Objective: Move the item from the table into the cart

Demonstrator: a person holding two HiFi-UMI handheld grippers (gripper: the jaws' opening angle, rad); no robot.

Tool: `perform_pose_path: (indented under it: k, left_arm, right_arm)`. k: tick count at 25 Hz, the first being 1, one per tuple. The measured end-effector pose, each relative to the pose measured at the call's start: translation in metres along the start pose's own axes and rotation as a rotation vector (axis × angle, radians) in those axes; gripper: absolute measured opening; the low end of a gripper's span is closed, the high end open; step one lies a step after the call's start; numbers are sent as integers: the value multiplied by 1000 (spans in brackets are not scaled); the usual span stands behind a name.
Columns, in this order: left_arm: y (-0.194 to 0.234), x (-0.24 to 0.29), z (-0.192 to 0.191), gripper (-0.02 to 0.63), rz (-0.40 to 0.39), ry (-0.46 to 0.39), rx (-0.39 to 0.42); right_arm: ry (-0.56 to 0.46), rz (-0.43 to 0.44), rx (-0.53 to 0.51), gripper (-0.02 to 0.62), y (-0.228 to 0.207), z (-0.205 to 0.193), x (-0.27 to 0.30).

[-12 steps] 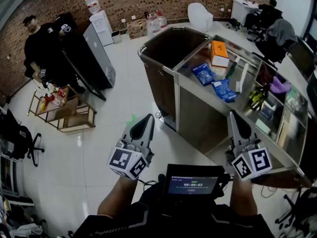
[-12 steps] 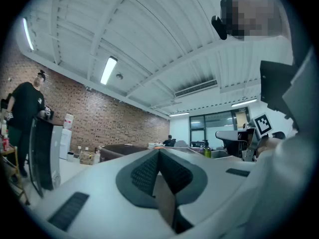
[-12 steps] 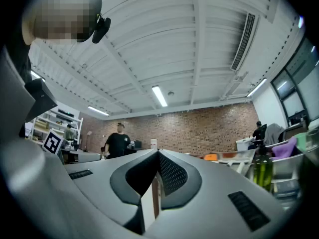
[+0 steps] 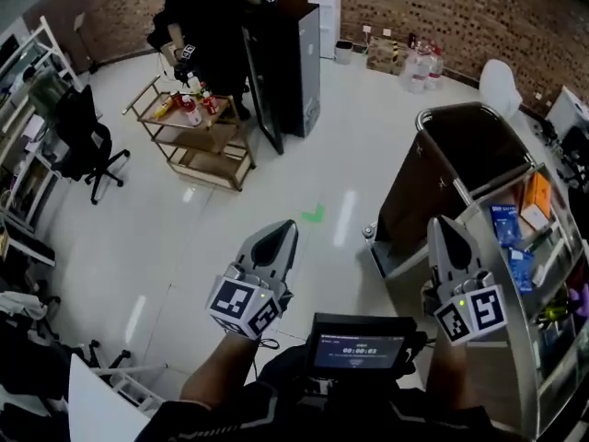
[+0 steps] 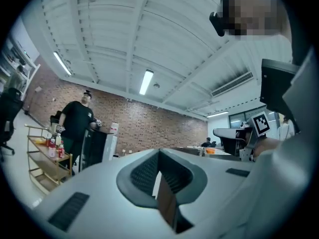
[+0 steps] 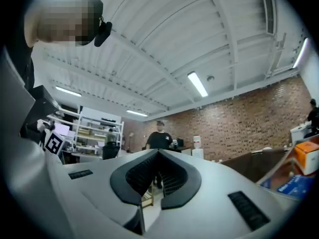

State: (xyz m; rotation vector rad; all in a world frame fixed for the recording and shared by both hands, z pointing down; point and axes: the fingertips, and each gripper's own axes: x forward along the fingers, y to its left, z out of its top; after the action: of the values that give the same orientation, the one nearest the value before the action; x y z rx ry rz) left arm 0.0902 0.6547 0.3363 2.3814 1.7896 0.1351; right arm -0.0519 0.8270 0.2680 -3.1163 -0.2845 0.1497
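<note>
Both grippers are held up side by side over the white floor, each with nothing in it. My left gripper (image 4: 283, 229) has its jaws together, and the left gripper view shows the tips (image 5: 159, 152) meeting. My right gripper (image 4: 443, 224) is shut too, its tips (image 6: 158, 152) closed in its own view. The cart (image 4: 465, 159), a dark bin with a metal rim, stands ahead to the right. Beside it, the steel table (image 4: 515, 339) at the right edge carries blue packets (image 4: 505, 223) and an orange box (image 4: 538, 193). Neither gripper touches them.
A person in black (image 4: 207, 7) stands behind a wooden trolley (image 4: 198, 145) with bottles at the back left. Next to it is a black cabinet (image 4: 287, 63). An office chair (image 4: 87, 136) is at the left, and a green mark (image 4: 313, 215) is on the floor.
The head view has swung left: the cart and table slid to the right edge, and the trolley and person moved toward the top centre. Both grippers keep their place, shut.
</note>
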Motion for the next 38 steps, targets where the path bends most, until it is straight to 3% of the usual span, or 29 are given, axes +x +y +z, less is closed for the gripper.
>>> perform_pose_path:
  k: [10,14,19,25,29,35,38]
  left_arm:
    - [155,-69,49,0,430,-39,33]
    - [224,-132,59,0,608,-48,18]
    - [311,-269,77,0,801,-103,31]
    - [388,-433,84,0,922,-119,31]
    - [429,-541,88,0,1091,-143,7]
    - [496,-649,104,0,1335,-162,23]
    - [509,-695,119,0,1464,-185,21]
  right_arm:
    - [36,415,87,5,104,-25,214]
    - [53,558,116,5,185,-35,288]
    - [52,732,115,5,350,-53,355]
    - [78,886,138,5,566,-63,403]
    - [88,1069,125,5,710,-64,414]
    - [107,1323,153,5,875,-85,454]
    - [128,1465,168,5,948,-88,457]
